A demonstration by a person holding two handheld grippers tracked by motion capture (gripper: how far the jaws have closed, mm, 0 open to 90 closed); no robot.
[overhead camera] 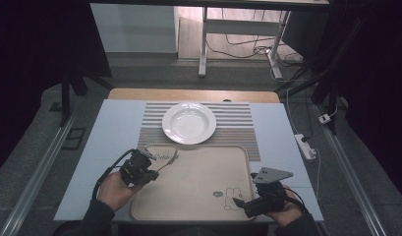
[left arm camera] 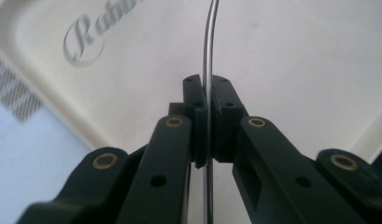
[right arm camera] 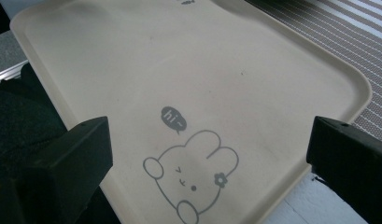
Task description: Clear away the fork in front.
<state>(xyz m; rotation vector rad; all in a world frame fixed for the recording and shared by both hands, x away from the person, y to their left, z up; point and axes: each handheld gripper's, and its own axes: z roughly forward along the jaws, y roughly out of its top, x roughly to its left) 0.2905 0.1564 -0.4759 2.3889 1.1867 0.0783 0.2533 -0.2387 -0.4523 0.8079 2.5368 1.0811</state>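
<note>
Fork (overhead camera: 165, 162) held by its handle in the clamped left fingers (left arm camera: 208, 100) above the tray's (overhead camera: 198, 196) far left corner, presumably bound for the plate (overhead camera: 188, 123); right fingers (right arm camera: 338, 140) wide apart, empty.

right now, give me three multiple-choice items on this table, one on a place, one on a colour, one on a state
1. Where does the round white ceramic plate sit?
A. on the grey striped placemat
B. on the beige plastic tray
C. on the floor

2. What colour is the rabbit drawing on the tray?
A. red
B. grey
C. green

3. How do the left gripper jaws stand?
A. wide open with nothing between them
B. shut with nothing between them
C. shut on the thin silver metal fork

Answers:
1 A, the high view shows the plate on the stripes, beyond the tray.
2 B, the right gripper view shows grey outlines.
3 C, the left gripper view shows the fork's handle pinched between the pads.
</note>
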